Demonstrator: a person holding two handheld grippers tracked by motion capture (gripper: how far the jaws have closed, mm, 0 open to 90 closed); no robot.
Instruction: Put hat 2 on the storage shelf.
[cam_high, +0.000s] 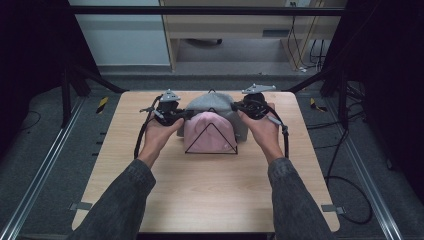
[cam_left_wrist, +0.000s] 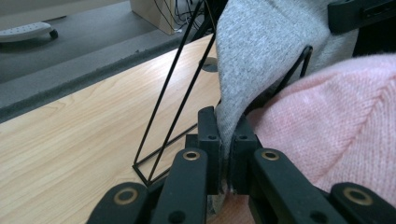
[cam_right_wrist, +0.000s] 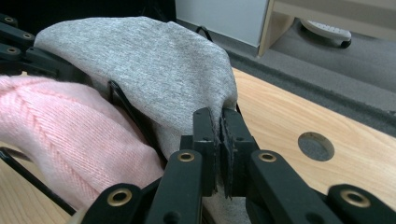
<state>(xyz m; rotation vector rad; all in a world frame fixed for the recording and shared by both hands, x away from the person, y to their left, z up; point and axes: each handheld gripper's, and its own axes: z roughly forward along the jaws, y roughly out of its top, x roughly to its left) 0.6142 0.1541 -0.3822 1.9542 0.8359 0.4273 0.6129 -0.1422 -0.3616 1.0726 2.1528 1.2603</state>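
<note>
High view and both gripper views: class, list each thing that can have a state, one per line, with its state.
Grey hat: draped over the wire rack, its edge pinched on both sides.
Pink hat: draped over the rack in front of the grey one, not gripped.
Wire rack: upright on the table.
Left gripper: shut on the grey hat's edge.
Right gripper: shut on the grey hat's edge.

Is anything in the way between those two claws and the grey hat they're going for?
Nothing visible. The left gripper and the right gripper are each shut on an edge of the grey hat, which hangs over a black wire stand behind the pink hat.
</note>
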